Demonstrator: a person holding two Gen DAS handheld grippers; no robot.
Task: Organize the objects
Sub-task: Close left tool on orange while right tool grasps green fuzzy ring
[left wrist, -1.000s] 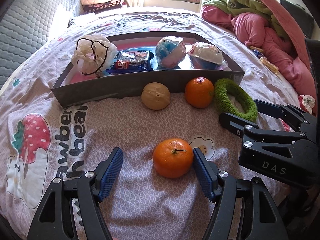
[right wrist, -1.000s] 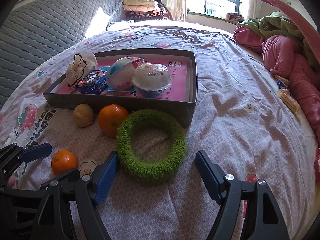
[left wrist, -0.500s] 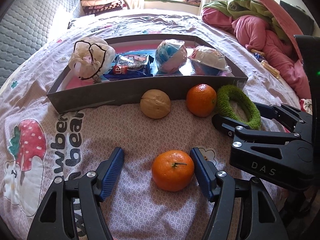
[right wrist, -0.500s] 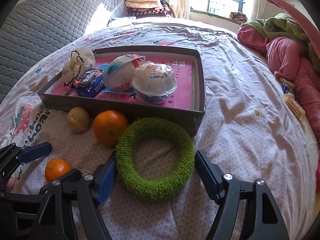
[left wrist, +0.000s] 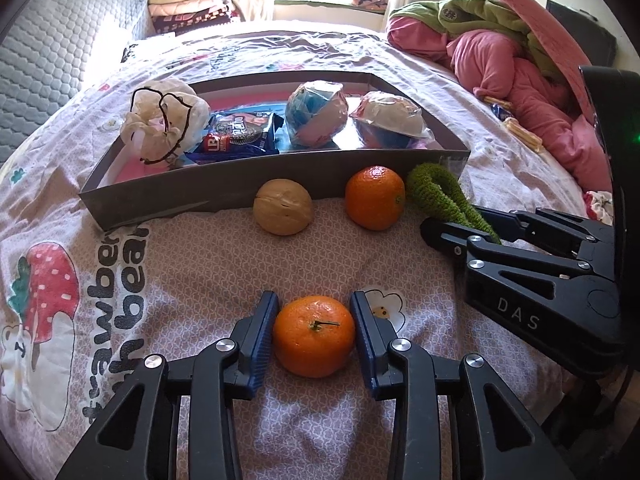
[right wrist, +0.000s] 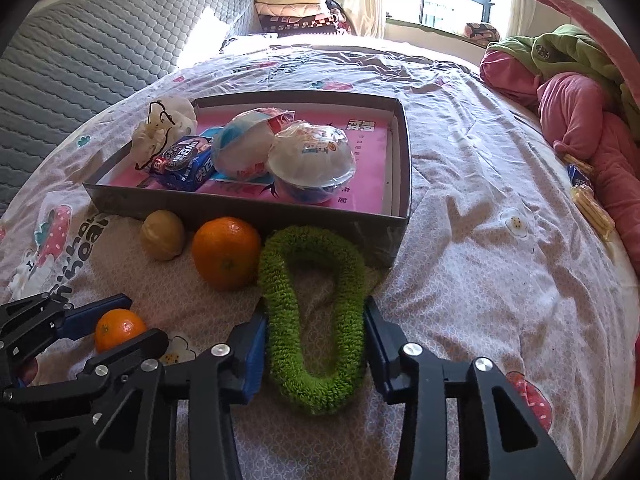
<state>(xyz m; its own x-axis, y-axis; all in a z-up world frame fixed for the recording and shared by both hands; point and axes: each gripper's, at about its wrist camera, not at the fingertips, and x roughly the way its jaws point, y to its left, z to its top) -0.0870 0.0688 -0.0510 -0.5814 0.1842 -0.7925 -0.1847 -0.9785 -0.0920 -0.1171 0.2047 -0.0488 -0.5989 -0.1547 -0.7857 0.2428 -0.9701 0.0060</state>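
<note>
- Our left gripper (left wrist: 314,330) is closing; its fingers press both sides of the small mandarin (left wrist: 314,336) on the bed (left wrist: 200,264), near the gray cardboard box (left wrist: 192,196).
- Our right gripper (right wrist: 314,344) is closing, fingers squeezing the green fuzzy ring (right wrist: 316,316) narrow, just beside the box's front wall.
- A walnut (left wrist: 283,207) and larger orange (left wrist: 375,197) sit against that wall.

Box wall (right wrist: 240,216) bars the way ahead, with walnut (right wrist: 163,234), orange (right wrist: 226,253) and green ring (right wrist: 316,320) crowded against it. Bare sheet (right wrist: 480,280) lies open right of the box. Box's right half (right wrist: 360,152) is unoccupied.
</note>
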